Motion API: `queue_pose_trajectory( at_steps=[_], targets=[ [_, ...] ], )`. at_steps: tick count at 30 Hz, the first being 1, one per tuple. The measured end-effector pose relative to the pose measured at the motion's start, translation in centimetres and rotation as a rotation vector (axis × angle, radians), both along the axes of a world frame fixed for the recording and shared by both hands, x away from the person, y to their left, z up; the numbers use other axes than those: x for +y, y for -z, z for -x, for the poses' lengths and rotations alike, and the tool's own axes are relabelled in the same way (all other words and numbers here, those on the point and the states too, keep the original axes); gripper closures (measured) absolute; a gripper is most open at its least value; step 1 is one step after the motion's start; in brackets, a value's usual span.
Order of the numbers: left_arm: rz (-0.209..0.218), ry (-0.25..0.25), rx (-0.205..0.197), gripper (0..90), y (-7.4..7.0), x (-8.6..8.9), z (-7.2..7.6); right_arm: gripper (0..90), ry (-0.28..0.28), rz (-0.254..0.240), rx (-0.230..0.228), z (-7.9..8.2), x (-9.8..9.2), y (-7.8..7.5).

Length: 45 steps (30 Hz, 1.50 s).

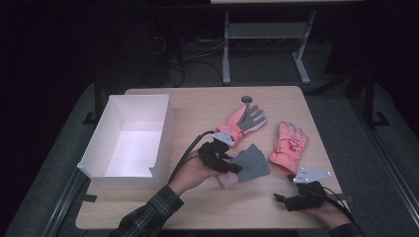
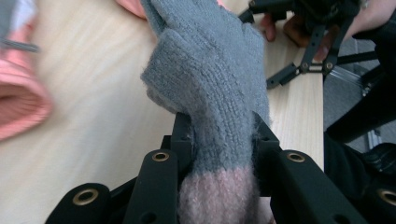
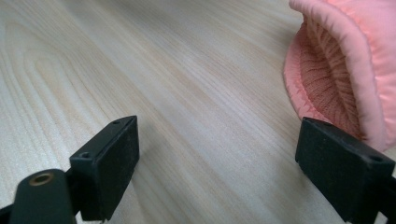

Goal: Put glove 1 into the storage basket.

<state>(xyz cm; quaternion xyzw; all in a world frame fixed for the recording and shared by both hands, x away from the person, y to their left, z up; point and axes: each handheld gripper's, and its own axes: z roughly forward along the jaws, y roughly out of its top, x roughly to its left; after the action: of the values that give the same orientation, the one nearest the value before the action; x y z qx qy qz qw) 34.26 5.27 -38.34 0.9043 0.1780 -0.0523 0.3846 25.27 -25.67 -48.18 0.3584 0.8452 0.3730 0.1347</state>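
Knit glove [image 2: 212, 70], fuzzy grey with pale pink cuff, was clamped in left tongs [image 2: 219, 140]; right tongs [image 3: 219, 163] gaped over bare worktop [image 3: 187, 70].

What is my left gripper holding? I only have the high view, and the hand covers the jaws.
Observer: The left gripper is clamped on the grey knit glove just above its pink cuff.
Operator: And the right one, is it on anything?
Observer: No. The right gripper is open over bare table, jaws wide apart.
Operator: What's nearest to it?
Observer: The ribbed cuff opening of the pink ski glove, just beyond its right-hand jaw in the right gripper view.
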Motion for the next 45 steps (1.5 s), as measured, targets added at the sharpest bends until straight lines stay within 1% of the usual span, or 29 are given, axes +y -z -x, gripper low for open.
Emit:
queue_pose_trajectory(
  at_steps=[4, 7, 8, 9, 12, 13, 17, 19, 20, 21, 22, 23, 26, 31, 35, 38, 40, 45],
  targets=[
    [-0.003, -0.012, -0.023, 69.3, -1.4, 0.6, -0.3, 13.1, 0.0, 0.0, 0.0, 0.0, 0.0, 0.0],
    [0.005, -0.034, -0.029, 69.4, -2.3, 1.1, -0.5, 13.0, -0.001, 0.0, -0.001, 0.0, 0.0, 0.0],
    [0.004, -0.036, -0.038, 69.4, -2.7, 1.3, -0.6, 13.0, -0.001, 0.0, -0.001, 0.0, 0.0, 0.0],
    [0.003, -0.044, -0.038, 69.4, -3.0, 1.5, -0.6, 13.0, -0.001, 0.001, -0.002, 0.0, 0.0, 0.0],
    [0.015, -0.066, -0.055, 69.3, -4.1, 2.0, -0.8, 13.0, -0.001, 0.0, -0.001, 0.0, 0.0, 0.0],
    [0.019, -0.072, -0.053, 69.3, -4.3, 2.2, -0.8, 13.0, -0.001, 0.002, -0.001, 0.0, 0.0, 0.0],
    [0.018, -0.099, -0.072, 69.3, -5.6, 3.1, -1.0, 12.8, 0.002, 0.0, 0.001, 0.0, 0.0, 0.0],
    [0.019, -0.117, -0.078, 69.3, -6.3, 3.6, -1.2, 12.8, 0.004, -0.001, 0.002, 0.0, 0.0, 0.0],
    [0.008, -0.118, -0.086, 69.3, -6.6, 4.0, -1.4, 12.7, 0.004, -0.001, 0.003, 0.0, 0.0, 0.0],
    [0.014, -0.132, -0.088, 69.3, -7.0, 4.2, -1.4, 12.7, 0.005, -0.001, 0.003, 0.0, 0.0, 0.0],
    [0.016, -0.136, -0.089, 69.4, -7.3, 4.5, -1.5, 12.7, 0.005, -0.001, 0.003, 0.0, 0.0, 0.0],
    [0.016, -0.148, -0.094, 69.4, -7.7, 4.9, -1.6, 12.7, 0.007, -0.002, 0.007, 0.1, 0.1, 0.0],
    [0.014, -0.164, -0.103, 69.3, -8.6, 5.8, -2.0, 12.6, 0.007, -0.002, 0.008, 0.1, 0.1, 0.0],
    [0.013, -0.212, -0.125, 69.3, -10.1, 7.5, -2.4, 12.5, 0.007, -0.001, 0.008, 0.0, 0.1, 0.0],
    [0.022, -0.244, -0.135, 69.3, -10.8, 8.9, -2.8, 12.5, 0.007, -0.001, 0.007, 0.0, 0.1, 0.0],
    [0.027, -0.278, -0.134, 69.3, -11.0, 10.1, -3.1, 12.5, 0.007, 0.0, 0.007, 0.0, 0.1, 0.0],
    [0.037, -0.309, -0.131, 69.4, -11.1, 11.1, -3.3, 12.5, 0.007, 0.0, 0.007, 0.0, 0.1, 0.0],
    [0.048, -0.362, -0.135, 69.4, -11.5, 13.3, -3.7, 12.4, 0.008, 0.0, 0.008, 0.0, 0.1, 0.0]
  ],
)
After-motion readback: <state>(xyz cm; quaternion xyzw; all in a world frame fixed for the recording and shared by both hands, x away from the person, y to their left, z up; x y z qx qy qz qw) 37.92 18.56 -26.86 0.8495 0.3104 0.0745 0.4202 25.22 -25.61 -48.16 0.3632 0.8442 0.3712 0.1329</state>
